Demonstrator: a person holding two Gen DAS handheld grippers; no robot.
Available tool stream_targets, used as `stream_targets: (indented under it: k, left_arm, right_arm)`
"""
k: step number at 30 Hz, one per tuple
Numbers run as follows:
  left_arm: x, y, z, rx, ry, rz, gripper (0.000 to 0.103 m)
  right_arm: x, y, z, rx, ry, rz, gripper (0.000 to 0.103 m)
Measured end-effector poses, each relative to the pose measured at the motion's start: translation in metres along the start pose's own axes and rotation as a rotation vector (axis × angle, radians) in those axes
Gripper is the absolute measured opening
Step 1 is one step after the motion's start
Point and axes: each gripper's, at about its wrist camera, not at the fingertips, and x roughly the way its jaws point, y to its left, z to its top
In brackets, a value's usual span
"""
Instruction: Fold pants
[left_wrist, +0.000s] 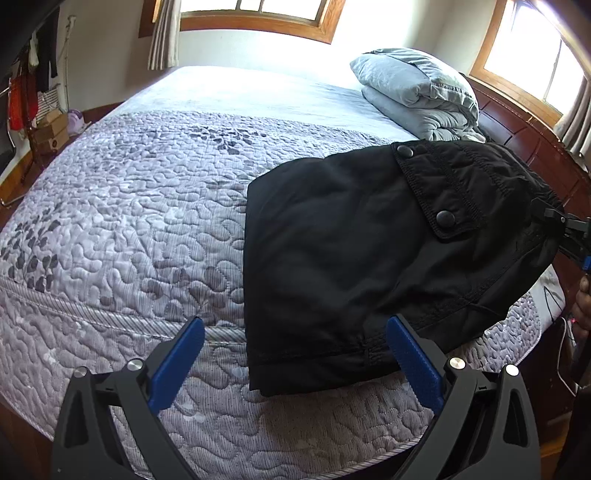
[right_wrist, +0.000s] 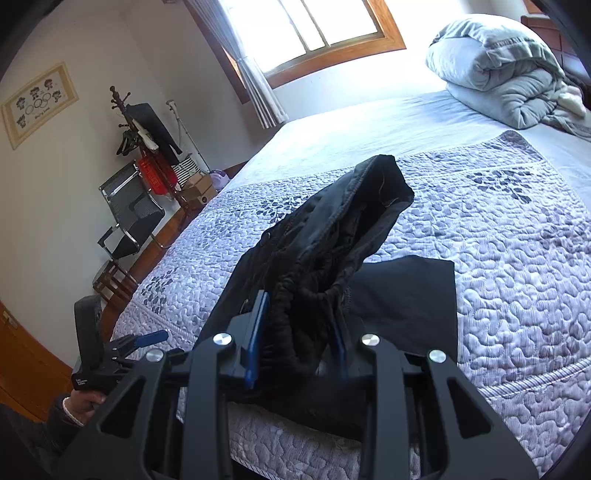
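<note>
On the left, the quilted bedspread (left_wrist: 122, 206) runs bare from the bed's near edge to the far wall, with open room left of the pants (left_wrist: 351, 258). The left tongs (left_wrist: 295, 362) hover low over that near edge, spread wide and holding nothing; their right pad sits just over the near hem of the black pants, though contact cannot be told. The pants lie folded on the right part of the bed, with a pocket flap and 2 snaps facing up. Far right, a folded grey duvet (left_wrist: 417, 92) rests against the wooden headboard (left_wrist: 517, 125). The right tongs (right_wrist: 299, 339) are clamped on the gathered waistband, lifting it clear of the bedspread while the rest lies flat. A framed picture (right_wrist: 38, 103) on the wall shows 5 rings; its writing is too small to read.
</note>
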Motion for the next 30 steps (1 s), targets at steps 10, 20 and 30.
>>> stream_targets:
  k: [10, 20, 30]
  left_arm:
    - [0.003, -0.011, 0.001, 0.031, 0.014, 0.025, 0.099]
    - [0.003, -0.012, 0.002, 0.038, 0.009, 0.027, 0.099]
    - [0.009, -0.008, 0.002, 0.036, 0.024, 0.036, 0.099]
  right_arm:
    - [-0.002, -0.025, -0.012, 0.060, -0.002, -0.018, 0.030]
    - [0.001, -0.058, -0.026, 0.143, 0.004, -0.049, 0.030]
    - [-0.003, -0.053, -0.022, 0.147, -0.015, -0.037, 0.030]
